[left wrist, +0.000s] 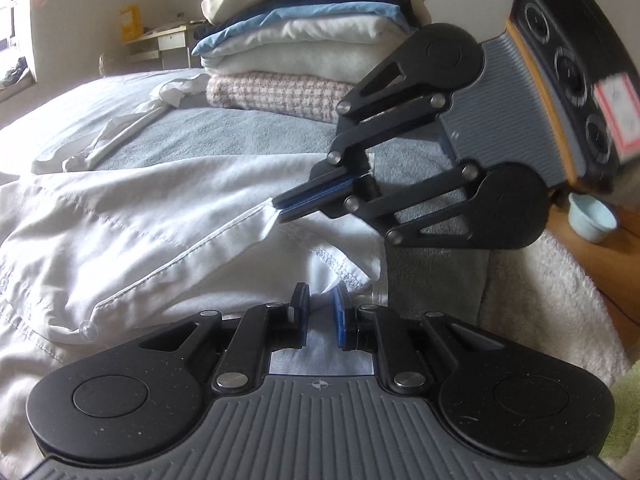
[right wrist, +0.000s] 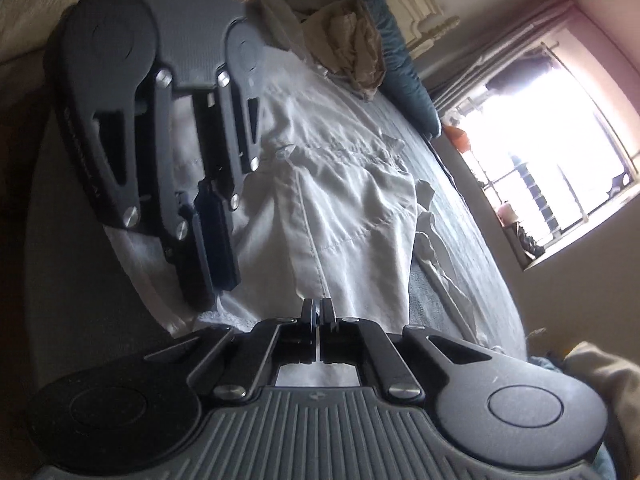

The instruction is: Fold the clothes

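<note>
From the left wrist, the left gripper (left wrist: 319, 312) is seen spread above the white stitched cotton garment (left wrist: 132, 224) lying on the grey-blue bed cover (left wrist: 240, 132). Its hem is pinched by the right gripper (left wrist: 280, 205). A stack of folded clothes (left wrist: 304, 48) stands behind.

From the right wrist, the garment's seam runs away lengthwise; the label's writing is unreadable.
</note>
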Demonstrator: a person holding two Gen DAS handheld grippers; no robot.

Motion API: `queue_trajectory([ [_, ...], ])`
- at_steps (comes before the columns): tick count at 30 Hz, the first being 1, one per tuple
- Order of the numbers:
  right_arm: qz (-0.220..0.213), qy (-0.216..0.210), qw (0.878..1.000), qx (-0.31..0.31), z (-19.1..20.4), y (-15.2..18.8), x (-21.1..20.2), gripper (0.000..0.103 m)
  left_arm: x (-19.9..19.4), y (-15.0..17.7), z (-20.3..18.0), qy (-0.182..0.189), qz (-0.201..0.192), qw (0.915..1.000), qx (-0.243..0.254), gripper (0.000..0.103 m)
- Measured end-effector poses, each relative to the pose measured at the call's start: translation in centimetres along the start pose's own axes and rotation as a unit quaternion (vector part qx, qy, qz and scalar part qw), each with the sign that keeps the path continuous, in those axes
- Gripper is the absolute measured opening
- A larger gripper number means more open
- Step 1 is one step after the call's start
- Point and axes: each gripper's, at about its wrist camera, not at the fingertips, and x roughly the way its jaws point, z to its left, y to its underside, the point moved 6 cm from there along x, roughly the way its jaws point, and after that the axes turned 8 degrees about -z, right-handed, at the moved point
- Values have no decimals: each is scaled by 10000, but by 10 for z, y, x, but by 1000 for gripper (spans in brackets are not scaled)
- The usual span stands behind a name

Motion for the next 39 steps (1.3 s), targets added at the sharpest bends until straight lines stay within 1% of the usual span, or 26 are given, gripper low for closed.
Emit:
queue_trajectory([
  [4,-214,-174,9961,840,-15,-10,-18,1,-5,-1,0,-58,-77,9999,-112,14],
  [8,-400,-403,9870,1502,-22,-16,-35,1,-17,-2,1,-196,-182,9995,-142,16],
  [12,-637,-779,9670,2342,-27,-18,-53,1,-42,-4,8,-384,-336,9982,-318,19],
  [15,-768,-1171,9483,2849,-22,-26,-53,1,-62,2,16,-547,-383,9963,-550,20],
  [17,-763,-1472,9363,3096,-10,-29,-51,1,-75,9,22,-655,-390,9941,-774,20],
  [21,-558,-1857,9238,3301,22,-30,-41,1,-95,23,33,-860,-439,9882,-1189,20],
  [23,-452,-1933,9197,3389,34,-31,-36,1,-102,26,37,-944,-479,9857,-1310,20],
  [26,-280,-1867,9115,3654,45,-30,-29,3,-104,23,40,-956,-569,9840,-1394,21],
  [27,-222,-1844,9086,3741,49,-29,-27,5,-103,22,40,-959,-601,9841,-1370,21],
  [29,-266,-1837,8976,3998,50,-30,-32,6,-97,17,38,-942,-663,9849,-1295,24],
  [30,-288,-1785,8943,4092,49,-29,-38,8,-93,15,36,-936,-667,9858,-1227,24],
  [32,-291,-1585,8931,4199,46,-25,-52,14,-82,14,31,-896,-610,9885,-1051,26],
  [33,-248,-1392,8949,4233,40,-21,-55,15,-75,15,28,-883,-526,9900,-961,26],
  [36,-9,-564,9028,4264,14,-9,-56,15,-59,25,19,-850,-211,9934,-739,27],
  [37,71,-286,9039,4267,5,-4,-57,15,-57,29,17,-855,-148,9939,-681,28],
  [39,231,269,9039,4263,-13,4,-59,18,-56,35,14,-884,-129,9943,-589,30],
])
